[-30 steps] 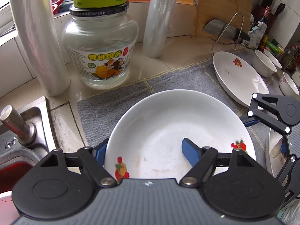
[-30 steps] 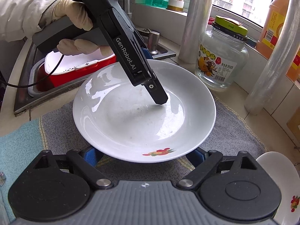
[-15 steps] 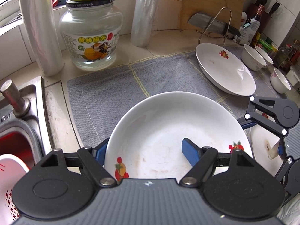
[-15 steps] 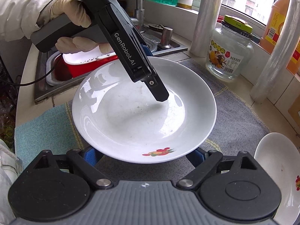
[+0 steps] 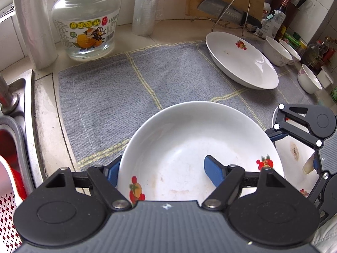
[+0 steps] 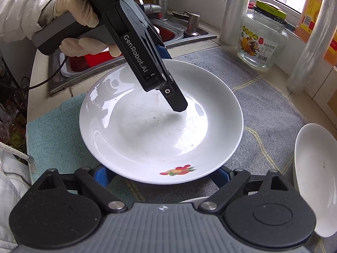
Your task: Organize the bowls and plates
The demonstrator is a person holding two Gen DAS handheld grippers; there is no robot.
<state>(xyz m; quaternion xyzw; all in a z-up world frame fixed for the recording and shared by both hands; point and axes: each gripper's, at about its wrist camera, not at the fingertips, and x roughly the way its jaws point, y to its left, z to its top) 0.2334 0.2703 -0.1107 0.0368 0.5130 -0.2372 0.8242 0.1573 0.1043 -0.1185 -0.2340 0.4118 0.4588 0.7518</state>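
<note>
While the deep plate (image 5: 189,143) hangs just above the grey cloth (image 5: 105,97), near its front edge, the left gripper (image 5: 161,164) has it by the near rim: one finger lies inside the well, the other under the outside of the rim, jaws at a middling spread, clamped on the wall of the plate.

The right gripper (image 6: 162,175) sits low at the plate's opposite edge, jaws spread wide, fingertips hidden beneath the rim. We cannot tell whether they bear on anything.

Round about:
- a stained plate (image 5: 294,149) lies under the right gripper
- a second plate (image 5: 240,59) rests further along the cloth, with small bowls (image 5: 276,51) beyond it
- a glass jar (image 5: 84,25) stands on the counter (image 5: 48,147) behind, and the sink (image 5: 12,113) lies to the left

Risks, as we judge them:
- A one-sided pinch on glossy glaze is weak. The far side may droop, or the rim may slide out of the pads.
- The right fingers under the rim could nudge the plate upward and break that hold.
- If it is set down steeply onto another plate, the rims would clash and chip.
</note>
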